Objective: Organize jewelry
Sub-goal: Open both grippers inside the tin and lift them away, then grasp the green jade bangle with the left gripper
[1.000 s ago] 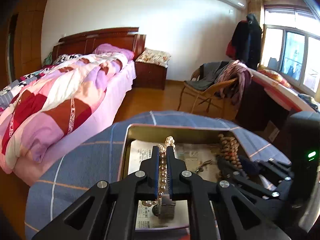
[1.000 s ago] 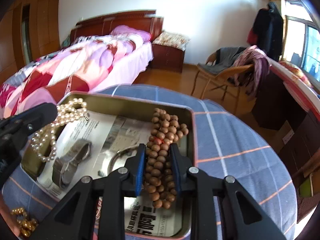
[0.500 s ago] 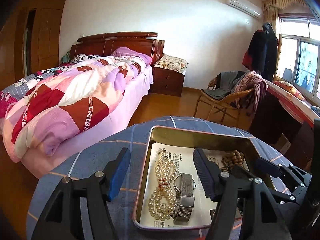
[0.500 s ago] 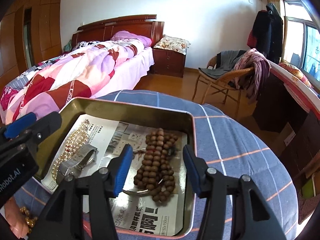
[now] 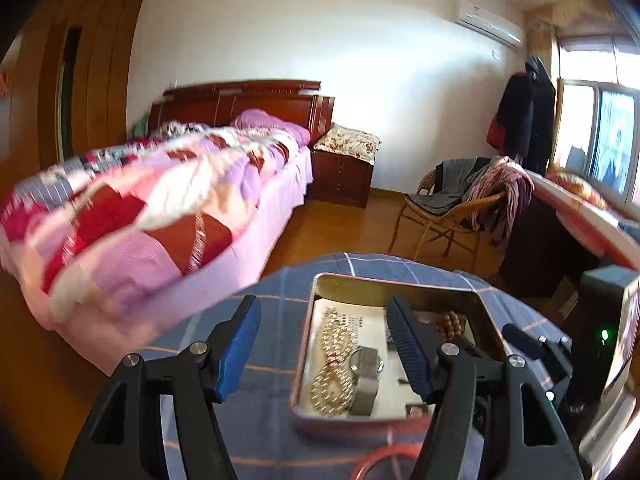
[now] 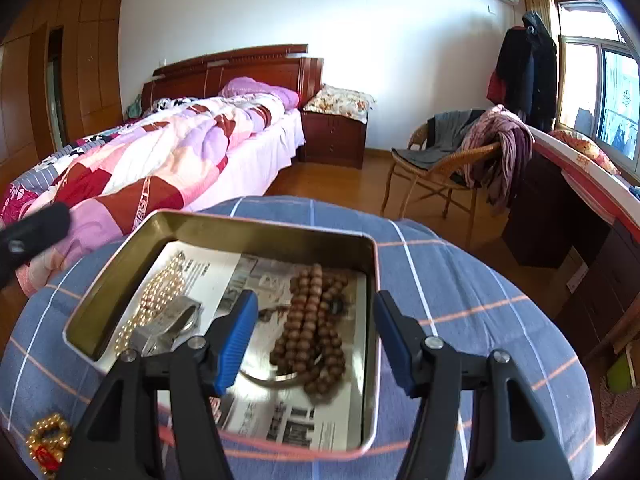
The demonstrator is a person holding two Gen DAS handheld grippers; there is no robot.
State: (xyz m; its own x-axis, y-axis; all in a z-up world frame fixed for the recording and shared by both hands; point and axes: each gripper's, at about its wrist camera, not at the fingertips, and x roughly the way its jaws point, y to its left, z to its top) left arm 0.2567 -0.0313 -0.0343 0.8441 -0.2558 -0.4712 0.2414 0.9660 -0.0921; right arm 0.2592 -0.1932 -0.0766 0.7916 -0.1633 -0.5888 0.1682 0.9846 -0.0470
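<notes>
Wooden bead string (image 6: 310,328) lies in tin (image 6: 256,236) at 3 o'clock, pearls (image 6: 154,300) and watch (image 6: 172,322) at 9, sorted apart. Left gripper (image 5: 324,344) open, empty; right gripper (image 6: 312,332) opening above beads, touching nothing.

A shallow rectangular metal tin (image 6: 276,232) with a gold-toned inside sits at the centre of the right wrist frame, on the table, its floor lined with a sheet of newspaper (image 6: 244,280). In its left part a pearl necklace (image 6: 156,300) lies stretched in a long loose loop, with a silver metal-band watch (image 6: 168,322) just beside and partly over it. In the right part a string of brown wooden beads (image 6: 310,324) lies bunched in a heap, over a thin silver bangle (image 6: 272,378). At the lower left of the frame, outside the tin, a small gold bead bracelet (image 6: 48,438) with a red piece rests on the table.
</notes>
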